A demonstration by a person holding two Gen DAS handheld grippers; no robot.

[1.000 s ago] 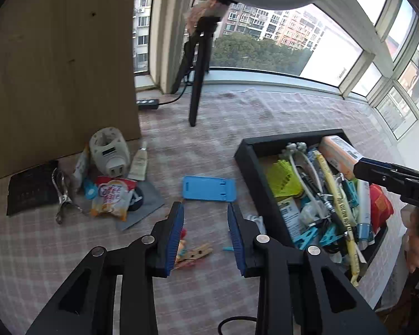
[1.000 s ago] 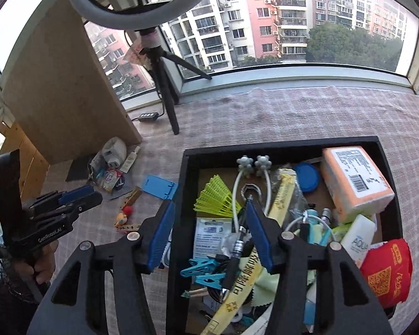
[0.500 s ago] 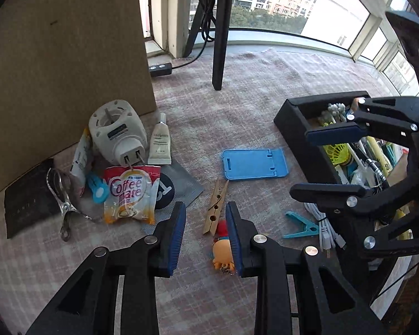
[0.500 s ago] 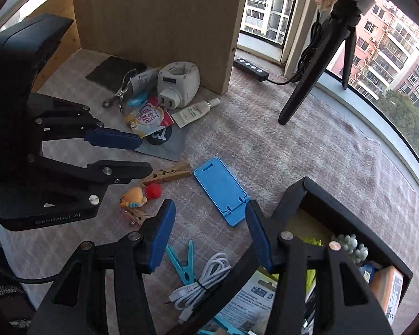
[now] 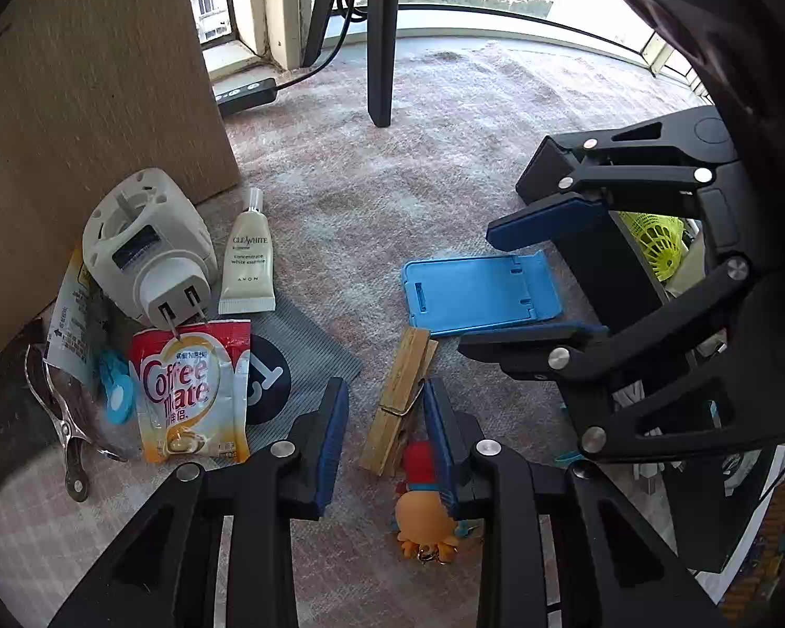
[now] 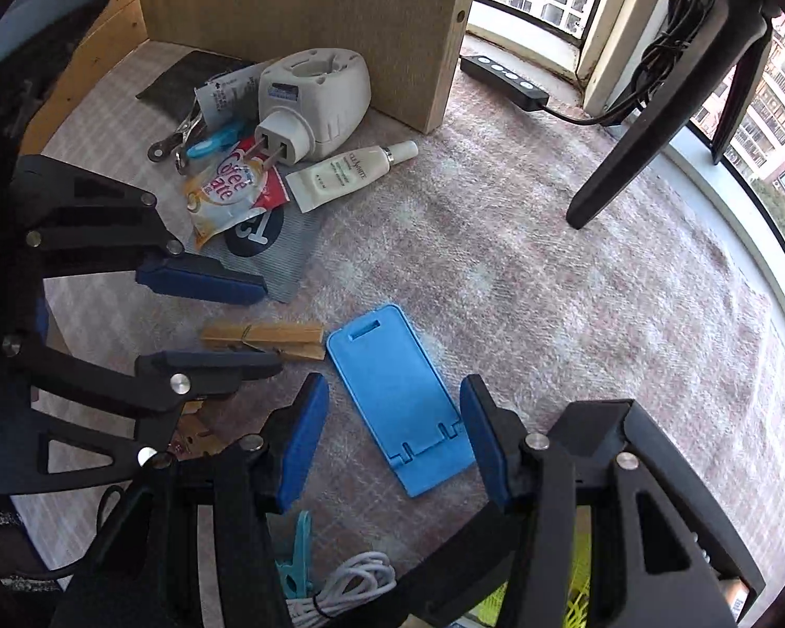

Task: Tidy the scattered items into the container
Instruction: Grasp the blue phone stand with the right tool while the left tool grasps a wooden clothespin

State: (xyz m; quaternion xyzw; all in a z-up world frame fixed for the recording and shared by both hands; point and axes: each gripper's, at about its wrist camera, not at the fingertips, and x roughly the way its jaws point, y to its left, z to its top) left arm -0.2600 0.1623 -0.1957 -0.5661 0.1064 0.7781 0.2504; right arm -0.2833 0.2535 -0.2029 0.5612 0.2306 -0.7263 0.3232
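My left gripper (image 5: 384, 434) is open, low over the cloth, with a wooden clothespin (image 5: 399, 400) lying between its fingers; an orange and red toy (image 5: 425, 510) sits by its right finger. My right gripper (image 6: 392, 434) is open and straddles a blue phone stand (image 6: 399, 397), also seen in the left wrist view (image 5: 481, 294). The right gripper shows there (image 5: 544, 282), and the left gripper shows in the right wrist view (image 6: 235, 319). The black container (image 5: 623, 261) is at the right, mostly hidden behind the right gripper.
A white plug adapter (image 5: 146, 248), a cream tube (image 5: 248, 261), a Coffee Mate sachet (image 5: 193, 392), a grey pouch (image 5: 293, 361) and a metal clip (image 5: 57, 413) lie by a wooden board (image 5: 89, 83). A teal peg (image 6: 295, 554) and white cable (image 6: 350, 581) lie by the container. A tripod leg (image 6: 649, 120) stands behind.
Both grippers have dropped lower and moved in. The left now straddles the wooden clothespin; the right swung from over the container to straddle the blue phone stand.
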